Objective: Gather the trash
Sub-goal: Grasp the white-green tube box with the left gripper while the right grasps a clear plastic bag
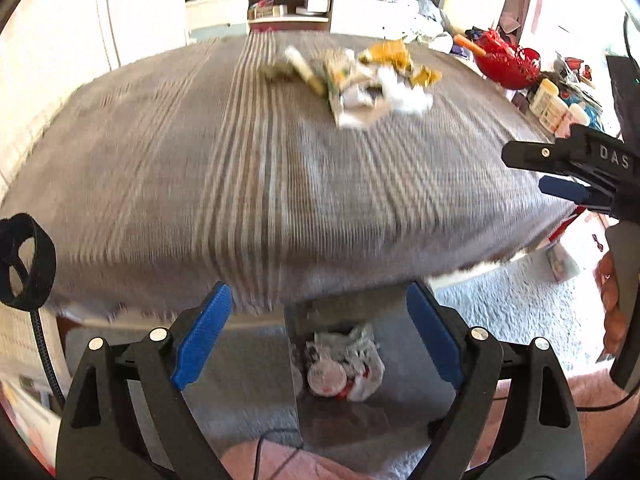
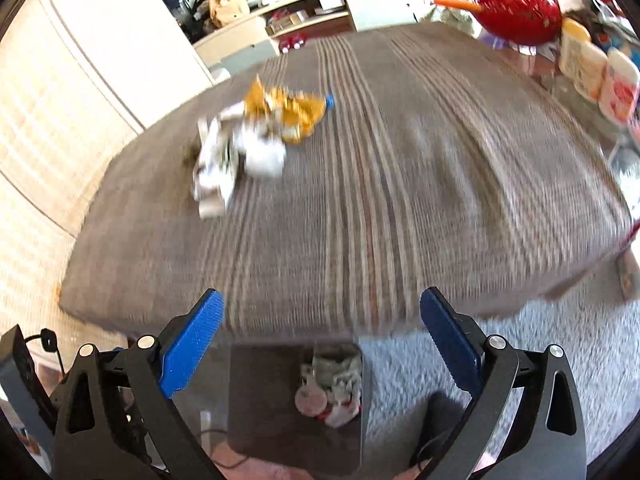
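Observation:
A pile of trash (image 1: 360,80) lies on the far part of a grey-brown striped tablecloth (image 1: 240,184): yellow wrappers, white crumpled paper, torn packaging. It also shows in the right wrist view (image 2: 260,136), left of centre. A clear bin (image 1: 340,364) on the floor below the table's near edge holds crumpled white wrappers and a round lid; it shows in the right wrist view too (image 2: 316,392). My left gripper (image 1: 320,340) is open and empty above the bin. My right gripper (image 2: 320,344) is open and empty, also above the bin, and shows at the right edge of the left wrist view (image 1: 540,168).
A red bowl (image 1: 508,64) with an orange stick, bottles (image 1: 548,104) and clutter crowd the table's far right; they show in the right wrist view (image 2: 520,12). A white shelf unit (image 1: 288,12) stands behind the table. Grey carpet (image 1: 500,308) covers the floor. A white wall (image 2: 60,120) is left.

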`<state>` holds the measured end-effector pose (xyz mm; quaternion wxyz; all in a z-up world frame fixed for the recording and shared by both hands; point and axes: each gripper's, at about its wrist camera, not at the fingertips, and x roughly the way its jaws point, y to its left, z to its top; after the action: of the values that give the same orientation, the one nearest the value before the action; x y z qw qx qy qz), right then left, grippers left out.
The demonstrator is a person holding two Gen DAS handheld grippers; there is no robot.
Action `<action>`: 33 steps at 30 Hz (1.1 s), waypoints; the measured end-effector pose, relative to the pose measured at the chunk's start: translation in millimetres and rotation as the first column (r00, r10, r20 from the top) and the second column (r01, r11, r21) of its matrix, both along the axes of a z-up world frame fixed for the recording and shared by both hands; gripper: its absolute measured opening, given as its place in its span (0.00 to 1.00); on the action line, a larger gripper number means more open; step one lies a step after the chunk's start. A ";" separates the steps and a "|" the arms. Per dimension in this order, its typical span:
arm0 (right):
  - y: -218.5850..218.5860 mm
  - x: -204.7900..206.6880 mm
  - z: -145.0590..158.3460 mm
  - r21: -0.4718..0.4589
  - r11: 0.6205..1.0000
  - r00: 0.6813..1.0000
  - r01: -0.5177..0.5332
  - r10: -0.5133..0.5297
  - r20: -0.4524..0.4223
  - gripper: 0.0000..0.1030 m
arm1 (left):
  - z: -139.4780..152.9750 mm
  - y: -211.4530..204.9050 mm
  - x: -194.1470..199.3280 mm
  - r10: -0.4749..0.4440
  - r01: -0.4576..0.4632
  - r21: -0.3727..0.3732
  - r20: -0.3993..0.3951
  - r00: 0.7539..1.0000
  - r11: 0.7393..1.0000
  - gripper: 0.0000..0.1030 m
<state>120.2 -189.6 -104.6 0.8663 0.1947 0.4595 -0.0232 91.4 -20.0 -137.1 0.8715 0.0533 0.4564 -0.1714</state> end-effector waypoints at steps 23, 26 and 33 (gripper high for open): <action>21.1 130.3 -18.6 -0.009 0.994 0.994 -0.105 0.105 -0.032 0.46 | 17.2 -43.5 113.3 -0.036 0.037 -0.014 0.030 0.999 0.999 0.82; 22.2 133.4 -24.8 -0.008 0.993 0.992 -0.117 0.116 -0.039 0.33 | 14.3 -49.9 121.4 -0.045 0.046 -0.018 0.025 0.999 0.999 0.82; 2.7 129.1 -14.4 -0.084 0.993 0.996 -0.085 0.084 -0.012 0.23 | 7.9 -65.7 141.7 -0.056 0.057 -0.019 0.024 0.998 0.998 0.81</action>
<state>249.3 -186.9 -119.0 0.8719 0.1380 0.4697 -0.0067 233.1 -85.8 -129.1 0.8721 0.0595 0.4427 -0.1998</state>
